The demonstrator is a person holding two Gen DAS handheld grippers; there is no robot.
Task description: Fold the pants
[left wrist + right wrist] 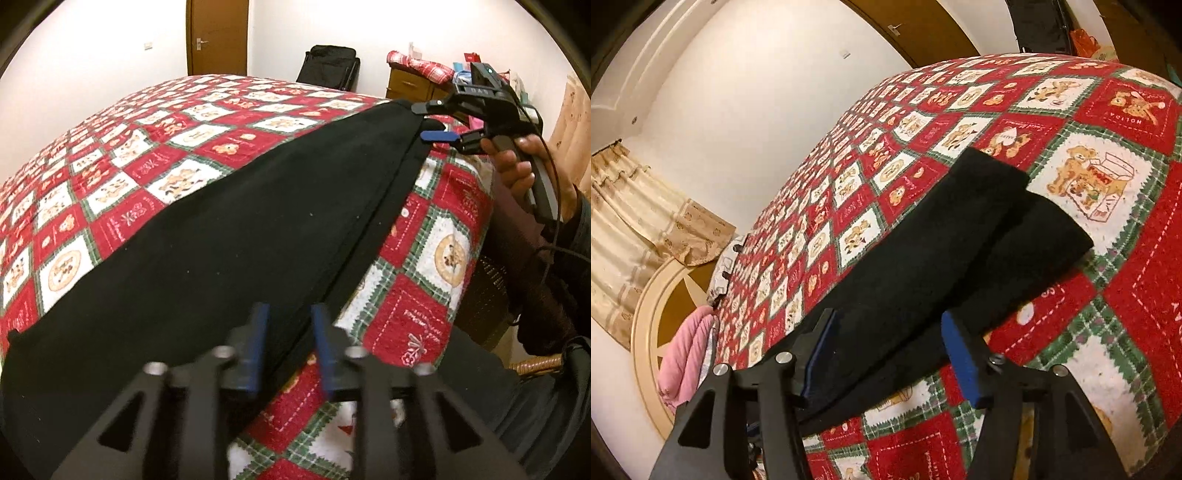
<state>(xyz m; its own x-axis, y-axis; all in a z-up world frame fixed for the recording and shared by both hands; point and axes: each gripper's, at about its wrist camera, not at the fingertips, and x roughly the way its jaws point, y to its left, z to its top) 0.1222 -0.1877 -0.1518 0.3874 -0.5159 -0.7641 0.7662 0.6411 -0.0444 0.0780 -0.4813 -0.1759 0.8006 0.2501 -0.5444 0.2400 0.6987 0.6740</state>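
Left wrist view, left to right: bear-print patchwork quilt (pixel 155 155) covers the bed; black pants (pixel 221 236) lie flat along its near edge, one hem end at the right corner. Left gripper (pixel 290 328): blue pads parted, straddling the pants' seam edge, nothing pinched. Behind, a wooden door (pixel 218 37), a black suitcase (pixel 328 66) and a dresser (pixel 410 83) stand off the bed, well apart. Right gripper (pixel 436 122) at the far right corner, jaws apart around the pants corner, held by right hand (pixel 517 166)

Right wrist view: pink pillow (pixel 685 362) at the far left edge; both leg ends (pixel 1015 214) overlap, unobstructed. Pads apart across the fabric
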